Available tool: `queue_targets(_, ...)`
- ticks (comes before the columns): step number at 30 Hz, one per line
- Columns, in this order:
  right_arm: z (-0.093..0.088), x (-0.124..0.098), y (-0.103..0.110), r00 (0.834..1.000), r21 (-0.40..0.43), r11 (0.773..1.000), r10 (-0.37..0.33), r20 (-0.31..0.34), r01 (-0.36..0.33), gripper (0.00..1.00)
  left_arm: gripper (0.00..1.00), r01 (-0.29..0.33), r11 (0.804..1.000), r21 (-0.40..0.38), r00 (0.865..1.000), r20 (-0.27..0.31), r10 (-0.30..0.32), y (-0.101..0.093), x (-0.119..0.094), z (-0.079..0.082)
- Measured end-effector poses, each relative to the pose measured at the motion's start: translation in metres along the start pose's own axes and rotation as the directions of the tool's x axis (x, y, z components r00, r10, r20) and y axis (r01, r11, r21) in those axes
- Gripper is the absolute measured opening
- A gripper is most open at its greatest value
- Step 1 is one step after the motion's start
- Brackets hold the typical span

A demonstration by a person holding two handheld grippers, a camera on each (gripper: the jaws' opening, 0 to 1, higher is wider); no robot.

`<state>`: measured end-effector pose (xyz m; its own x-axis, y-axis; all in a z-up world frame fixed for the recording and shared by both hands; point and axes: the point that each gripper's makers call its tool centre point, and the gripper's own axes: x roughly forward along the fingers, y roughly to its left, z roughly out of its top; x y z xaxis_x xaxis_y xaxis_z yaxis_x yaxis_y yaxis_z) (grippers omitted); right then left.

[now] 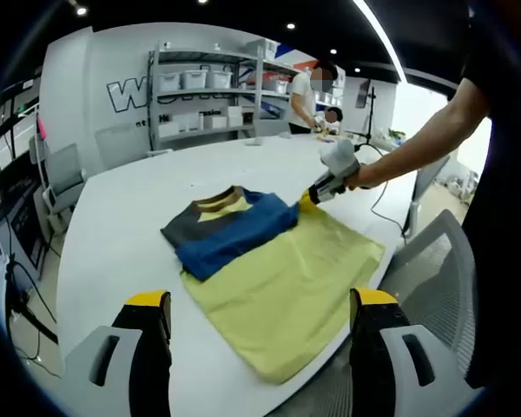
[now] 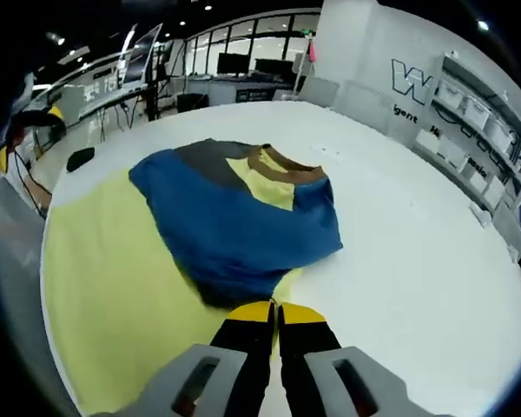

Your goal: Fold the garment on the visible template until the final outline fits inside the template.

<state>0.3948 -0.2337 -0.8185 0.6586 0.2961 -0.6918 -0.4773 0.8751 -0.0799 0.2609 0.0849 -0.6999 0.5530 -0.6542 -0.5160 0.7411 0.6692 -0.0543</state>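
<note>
The folded garment point(image 1: 230, 226), blue and dark grey with a yellow panel and brown collar, lies on the far corner of a pale yellow template point(image 1: 286, 291) on the white table point(image 1: 113, 234). My left gripper point(image 1: 260, 300) hovers open and wide over the template's near edge, holding nothing. A person's hand holds my right gripper point(image 1: 311, 196) at the garment's right corner. In the right gripper view the garment point(image 2: 243, 217) overlaps the template point(image 2: 104, 261). My right gripper point(image 2: 275, 309) is shut at the garment's near edge; whether cloth is pinched I cannot tell. The left gripper point(image 2: 26, 135) shows at far left.
A grey chair point(image 1: 434, 261) stands at the table's right edge by the person's arm point(image 1: 417, 143). Shelves with white boxes point(image 1: 204, 95) and two people point(image 1: 317, 100) are beyond the table. A small black object point(image 2: 80, 158) lies near the far table edge.
</note>
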Motion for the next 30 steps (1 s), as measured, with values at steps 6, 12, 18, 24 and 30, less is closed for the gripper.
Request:
queue_targets(6, -0.011, -0.003, -0.013, 0.999, 0.117, 0.992, -0.047, -0.015, 0.048, 0.00, 0.82, 0.003, 1.000, 0.006, 1.000, -0.003, -0.003, 0.001, 0.000, 0.001)
queue_targets(12, -0.028, -0.003, -0.025, 0.994, 0.187, 0.977, -0.093, -0.064, 0.104, 0.00, 0.81, 0.004, 1.000, 0.013, 1.000, -0.009, -0.004, 0.002, 0.001, 0.000)
queue_targets(18, -0.041, -0.002, -0.028, 0.990, 0.220, 0.968, -0.103, -0.093, 0.121, 0.00, 0.80, 0.001, 1.000, 0.013, 1.000, -0.018, -0.001, 0.003, 0.001, -0.001)
queue_targets(24, -0.042, -0.005, -0.028, 0.990, 0.193, 0.974, -0.097, -0.102, 0.115, 0.00, 0.83, -0.008, 1.000, 0.015, 1.000, -0.008, 0.008, 0.005, 0.002, 0.000)
queue_targets(30, -0.044, -0.010, -0.030, 0.990, 0.170, 0.979, -0.097, -0.100, 0.113, 0.04, 0.83, -0.006, 1.000, 0.019, 1.000, 0.002, 0.006, 0.005, 0.004, 0.003)
